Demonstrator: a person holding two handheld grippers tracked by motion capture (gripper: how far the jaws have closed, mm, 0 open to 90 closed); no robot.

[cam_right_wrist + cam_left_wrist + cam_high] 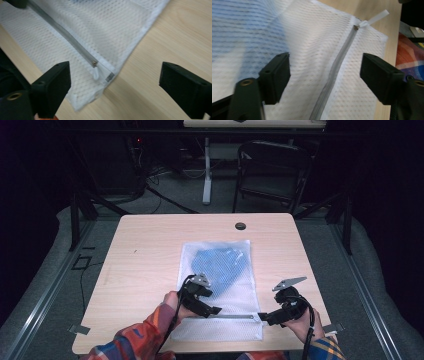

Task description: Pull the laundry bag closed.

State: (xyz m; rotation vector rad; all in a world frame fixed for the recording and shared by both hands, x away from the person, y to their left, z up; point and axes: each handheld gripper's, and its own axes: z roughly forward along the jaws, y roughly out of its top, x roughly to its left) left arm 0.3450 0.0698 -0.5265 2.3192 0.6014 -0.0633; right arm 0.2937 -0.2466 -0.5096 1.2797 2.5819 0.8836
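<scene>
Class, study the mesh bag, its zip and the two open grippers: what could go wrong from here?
1. The left gripper hangs open just over the zip; a jaw might snag the mesh bag.
2. The zip pull is small and lies flat by the bag's corner, so the right gripper could miss it or pinch mesh instead.

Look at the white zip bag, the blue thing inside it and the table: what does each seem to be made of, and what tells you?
Bag: probably synthetic mesh fabric, matt white; tiny open holes show in the left gripper view.
Blue thing: seemingly soft cloth, folded; seen only through the mesh.
Table: likely wood-look laminate, smooth, with pale grain lines.
</scene>
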